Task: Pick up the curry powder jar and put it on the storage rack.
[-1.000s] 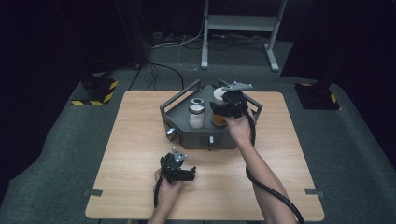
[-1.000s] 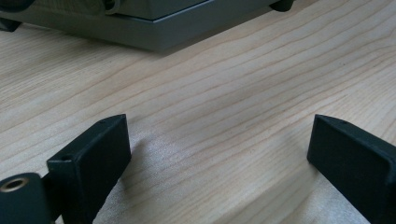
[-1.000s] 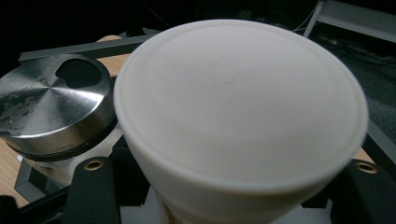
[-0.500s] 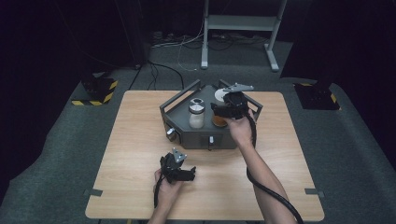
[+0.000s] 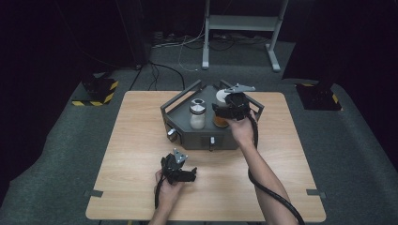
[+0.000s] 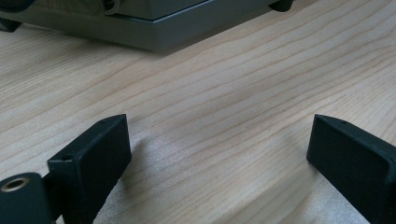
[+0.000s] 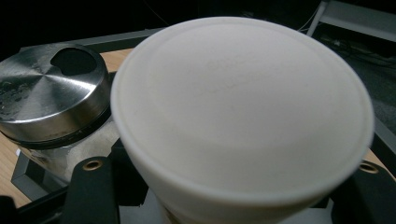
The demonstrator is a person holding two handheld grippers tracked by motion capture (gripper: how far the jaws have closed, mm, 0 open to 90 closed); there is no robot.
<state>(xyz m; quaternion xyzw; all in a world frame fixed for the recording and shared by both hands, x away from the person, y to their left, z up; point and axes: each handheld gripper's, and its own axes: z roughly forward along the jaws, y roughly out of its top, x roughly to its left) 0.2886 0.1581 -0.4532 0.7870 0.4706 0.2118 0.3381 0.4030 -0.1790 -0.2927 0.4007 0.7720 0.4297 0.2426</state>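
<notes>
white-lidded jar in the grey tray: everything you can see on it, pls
The white-lidded jar stands upright in the grey tray, right of the steel-capped glass shaker, close beside it. Its lid is a broad, matte white disc, plastic by the look, with a raised rim and faint embossing on top. Below the lid, the high view shows brownish-orange contents. The right tongs sit at the jar, one jaw on either side just under the lid; whether they actually clamp it cannot be told.

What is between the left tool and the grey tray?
Just bare wooden table, seen in the left gripper view between the left tool and the grey tray.
</notes>
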